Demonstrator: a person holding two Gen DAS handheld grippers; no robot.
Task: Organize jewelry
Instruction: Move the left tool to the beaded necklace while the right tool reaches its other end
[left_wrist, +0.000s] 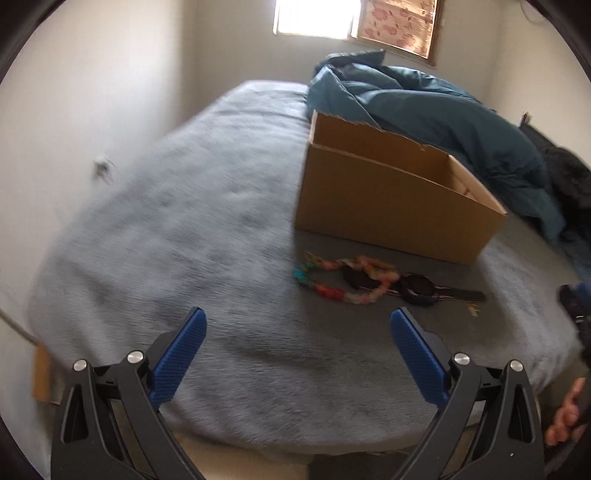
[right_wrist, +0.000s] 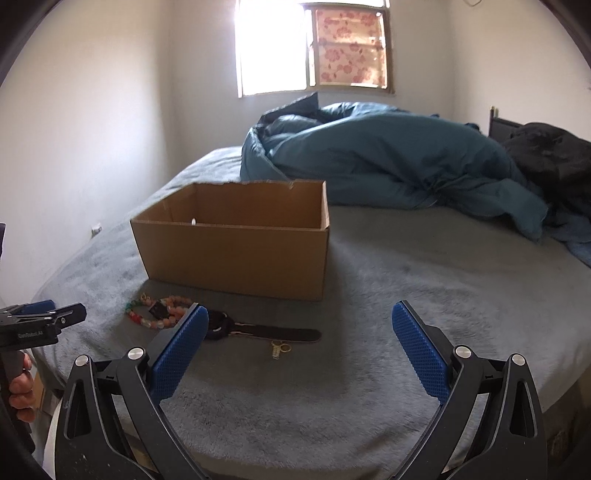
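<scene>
A colourful bead necklace (left_wrist: 343, 282) (right_wrist: 159, 315) lies on the grey bed in front of an open cardboard box (left_wrist: 391, 199) (right_wrist: 236, 247). A black wristwatch (left_wrist: 421, 290) (right_wrist: 258, 330) lies beside it, partly under the beads. Small gold earrings (right_wrist: 280, 348) (left_wrist: 472, 311) lie near the watch strap end. My left gripper (left_wrist: 298, 319) is open and empty, short of the jewelry. My right gripper (right_wrist: 300, 314) is open and empty, above the bed near the watch. The left gripper also shows at the left edge of the right wrist view (right_wrist: 48, 321).
The grey fleece bed cover (left_wrist: 184, 229) (right_wrist: 424, 295) holds everything. A crumpled teal duvet (left_wrist: 424, 107) (right_wrist: 388, 158) lies behind the box. Dark clothing (right_wrist: 554, 155) sits at the far right. White walls and a window (right_wrist: 310, 48) lie behind the bed.
</scene>
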